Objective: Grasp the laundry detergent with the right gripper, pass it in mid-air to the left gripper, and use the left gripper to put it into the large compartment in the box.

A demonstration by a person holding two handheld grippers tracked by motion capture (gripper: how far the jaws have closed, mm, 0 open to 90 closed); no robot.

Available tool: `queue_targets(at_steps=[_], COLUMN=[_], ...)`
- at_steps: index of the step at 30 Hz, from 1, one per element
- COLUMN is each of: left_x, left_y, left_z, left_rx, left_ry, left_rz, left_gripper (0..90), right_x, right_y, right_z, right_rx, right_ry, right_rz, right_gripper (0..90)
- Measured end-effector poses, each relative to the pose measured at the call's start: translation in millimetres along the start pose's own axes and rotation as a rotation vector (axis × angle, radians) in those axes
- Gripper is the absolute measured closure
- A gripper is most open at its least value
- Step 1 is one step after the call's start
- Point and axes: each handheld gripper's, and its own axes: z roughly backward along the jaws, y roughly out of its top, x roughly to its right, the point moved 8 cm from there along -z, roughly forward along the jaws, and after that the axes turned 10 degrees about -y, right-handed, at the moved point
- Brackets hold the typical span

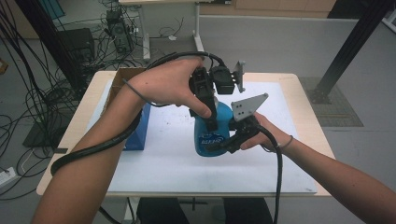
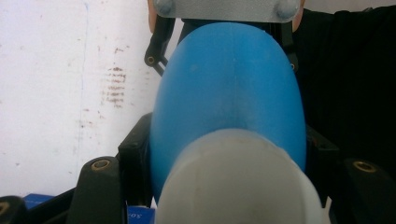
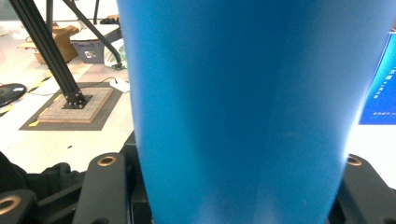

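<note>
Blue bottle [image 1: 212, 135], white cap [image 2: 238, 182], upright on the white mat [image 1: 163, 158]

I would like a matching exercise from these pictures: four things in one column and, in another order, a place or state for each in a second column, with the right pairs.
Things:
1. bottle
2. cap
3. blue box
4. cardboard box

Places or states:
A. white, clamped in the left gripper
B. brown, at the table's far left corner
C. blue, its body clamped in the right gripper
D. on the white sheet, left of the bottle

Pairs: 1-C, 2-A, 3-D, 4-B
</note>
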Motion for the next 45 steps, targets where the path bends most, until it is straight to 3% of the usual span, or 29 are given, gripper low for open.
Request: queue_targets(at_steps=[45], left_x=[-2.6], left_y=[1.5], left_z=[-1.0], left_rx=[0.002], left_ry=[-0.002], left_rz=[-0.003], left_gripper=[37.3], right_x=[1.9], right_y=[-0.8], right_z=[-0.4], right_rx=[0.007], right_ry=[-0.001], right_rz=[-0.008], right_gripper=[41.4])
